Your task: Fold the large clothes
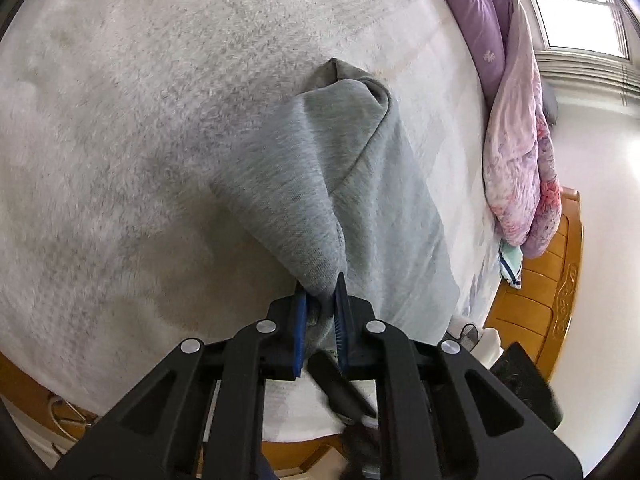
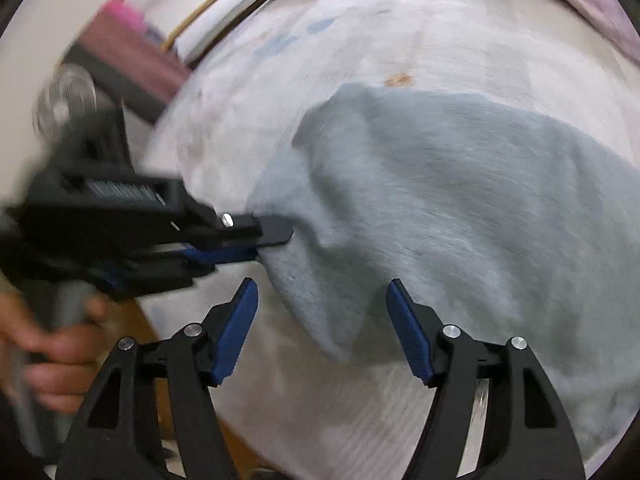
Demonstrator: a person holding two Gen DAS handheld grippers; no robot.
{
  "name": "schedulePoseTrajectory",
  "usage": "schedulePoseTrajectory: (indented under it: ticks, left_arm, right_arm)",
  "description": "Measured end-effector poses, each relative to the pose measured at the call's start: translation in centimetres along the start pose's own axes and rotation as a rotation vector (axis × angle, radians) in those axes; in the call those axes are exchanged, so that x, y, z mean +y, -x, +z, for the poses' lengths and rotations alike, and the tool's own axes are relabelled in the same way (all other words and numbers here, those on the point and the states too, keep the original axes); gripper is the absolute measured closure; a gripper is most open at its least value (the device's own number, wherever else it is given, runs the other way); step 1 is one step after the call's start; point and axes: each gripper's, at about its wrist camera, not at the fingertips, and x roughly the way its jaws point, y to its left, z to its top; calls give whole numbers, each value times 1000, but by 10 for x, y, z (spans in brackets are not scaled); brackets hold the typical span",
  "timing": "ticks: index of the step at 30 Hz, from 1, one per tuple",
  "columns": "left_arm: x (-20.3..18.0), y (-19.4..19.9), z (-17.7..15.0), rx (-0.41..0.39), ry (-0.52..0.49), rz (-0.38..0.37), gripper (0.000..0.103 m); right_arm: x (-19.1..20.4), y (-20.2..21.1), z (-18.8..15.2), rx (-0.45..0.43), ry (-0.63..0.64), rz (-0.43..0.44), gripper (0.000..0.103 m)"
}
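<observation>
Grey fleece, the garment lies on the bed, running from mid-frame to the lower right in the left view. The left claw is clamped on one corner, lifting it into a taut ridge. The right claw hangs with its jaws spread wide and empty, a drooping fold of cloth between them at lower centre. This looks like the pick-up before a fold: next, the right claw should likely close on that edge.
</observation>
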Motion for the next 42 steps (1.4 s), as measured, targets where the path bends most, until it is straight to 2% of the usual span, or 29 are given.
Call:
schedulePoseTrajectory:
  ticks: [4,7,10,11,12,13,14,15,16,17,19,21,22,24,26,27,30,35,39,42]
  left_arm:
    - [2,-11,5,30,10,-16,92]
    - [5,-18,10,45,36,-27,92]
    - [5,-22,12,59,53,-48,92]
    - [5,-22,12,59,50,-48,92]
    - [4,-21,12,56,38,-34,91]
    - [1,-19,11,57,22,-26,91]
    - [-1,-15,11,60,11,-43,89]
    - [-4,-11,11,59,8,-59,78]
    - [-7,-4,11,55,-3,-83,64]
    - [-12,6,11,47,-23,-106,58]
    - [-18,24,11,14,-59,-138,44]
    - [-20,44,13,-57,-78,-102,41]
    - [-19,56,15,-104,-83,-84,41]
    - [-16,71,19,-197,-77,26,41]
    - [-18,72,24,-224,-99,140,41]
    - [-23,66,25,-219,-112,201,41]
    - [-51,37,23,-186,-181,240,41]
    - [-131,-27,6,-122,-304,149,41]
    - [-206,-73,-27,-94,-461,98,41]
    - [-244,-104,-51,-51,-540,76,41]
  right_arm:
    - [6,-23,3,-9,47,-70,39]
    - [14,-34,1,-24,49,-111,28]
    - [17,-57,11,-56,31,-170,27]
    - [15,-57,11,-61,21,-194,35]
    - [15,-57,12,-59,17,-234,49]
    - [12,-57,12,-57,12,-278,57]
    - [10,-56,12,-57,2,-294,70]
    - [6,-53,11,-56,-13,-296,80]
    - [0,-50,12,-49,-40,-274,83]
    - [-4,-45,14,-44,-70,-242,90]
    - [-16,-29,18,-47,-166,-155,94]
    - [-32,-7,21,-71,-311,-38,95]
    - [-37,0,21,-81,-345,-10,95]
    - [-51,28,19,-128,-453,73,95]
    - [-67,50,15,-173,-556,140,95]
    - [-73,58,12,-191,-597,169,95]
    - [-99,89,1,-259,-726,245,96]
    - [-146,143,-29,-366,-897,337,96]
    - [-178,174,-60,-431,-990,354,96]
    - [-201,190,-87,-468,-1055,327,96]
